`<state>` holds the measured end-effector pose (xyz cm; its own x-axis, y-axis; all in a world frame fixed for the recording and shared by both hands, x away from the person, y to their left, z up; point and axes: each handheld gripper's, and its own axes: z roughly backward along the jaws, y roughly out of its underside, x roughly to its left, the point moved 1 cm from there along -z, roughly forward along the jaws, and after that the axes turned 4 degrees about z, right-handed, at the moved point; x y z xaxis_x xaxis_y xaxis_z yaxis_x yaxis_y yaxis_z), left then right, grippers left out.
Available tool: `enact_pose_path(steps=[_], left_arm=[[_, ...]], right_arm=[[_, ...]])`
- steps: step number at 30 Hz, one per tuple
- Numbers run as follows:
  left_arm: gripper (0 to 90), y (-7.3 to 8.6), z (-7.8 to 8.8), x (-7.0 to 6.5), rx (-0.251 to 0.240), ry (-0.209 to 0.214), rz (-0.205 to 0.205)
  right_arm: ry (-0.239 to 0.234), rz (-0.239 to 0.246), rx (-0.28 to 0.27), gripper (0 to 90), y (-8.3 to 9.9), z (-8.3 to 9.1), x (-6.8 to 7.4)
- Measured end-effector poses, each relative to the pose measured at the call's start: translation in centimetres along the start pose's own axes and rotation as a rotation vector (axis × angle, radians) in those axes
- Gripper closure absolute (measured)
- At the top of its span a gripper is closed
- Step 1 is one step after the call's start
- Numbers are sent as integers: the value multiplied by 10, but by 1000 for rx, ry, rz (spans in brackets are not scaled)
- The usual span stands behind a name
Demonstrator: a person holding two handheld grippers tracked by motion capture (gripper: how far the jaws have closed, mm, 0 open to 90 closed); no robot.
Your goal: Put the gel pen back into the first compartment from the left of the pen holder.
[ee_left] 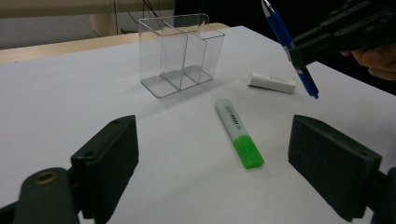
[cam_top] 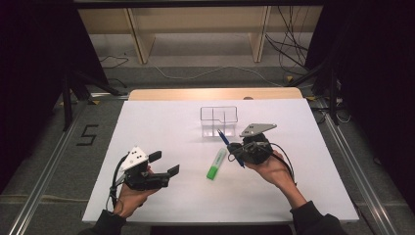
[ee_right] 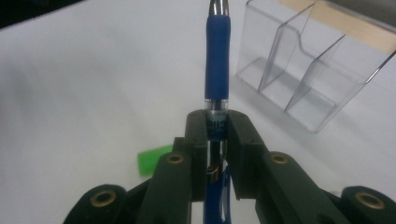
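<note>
High view: the right hand-held gripper (cam_top: 238, 150) has its jaws clamped on a blue pen (cam_top: 230, 145), held clear of the white worktop (cam_top: 161, 122) right of its middle, pen tip angled toward the far edge. The clear divided holder (cam_top: 219, 121) stands just beyond, near the middle of the far edge, its compartments empty. A green highlighter (cam_top: 216, 163) lies flat at the worktop's centre, just beside the pen. From the left gripper view a white eraser (ee_left: 271, 81) also lies on the worktop past the highlighter. The left hand-held gripper (cam_top: 161, 164) hovers near the near-left corner, jaws wide, holding nothing.

I judge the step in hand to be carrying the pen to the holder. The next move calls for standing the pen upright over one compartment, then lowering it clear of the thin walls before letting go.
</note>
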<state>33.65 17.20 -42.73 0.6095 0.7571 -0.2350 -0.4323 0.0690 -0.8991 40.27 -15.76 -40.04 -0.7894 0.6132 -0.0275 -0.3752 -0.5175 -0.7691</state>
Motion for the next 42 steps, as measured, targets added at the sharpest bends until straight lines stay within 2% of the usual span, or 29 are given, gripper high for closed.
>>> enact_pose_path(steps=[5, 13, 29, 31, 42], left_arm=[[159, 0, 0, 0, -10, -1, 8], [159, 0, 1, 1, -22, -3, 4], [159, 1, 0, 1, -18, 1, 9], [159, 1, 0, 1, -17, 1, 9], [159, 1, 0, 1, -16, -1, 14]], right_arm=[[17, -41, -69, 797, -7, -4, -11], [51, -67, -145, 798, -26, -10, -22], [63, -102, -208, 798, -62, -25, -39], [74, -97, -232, 798, -66, -26, -40], [106, -124, -255, 798, -90, -42, -50]])
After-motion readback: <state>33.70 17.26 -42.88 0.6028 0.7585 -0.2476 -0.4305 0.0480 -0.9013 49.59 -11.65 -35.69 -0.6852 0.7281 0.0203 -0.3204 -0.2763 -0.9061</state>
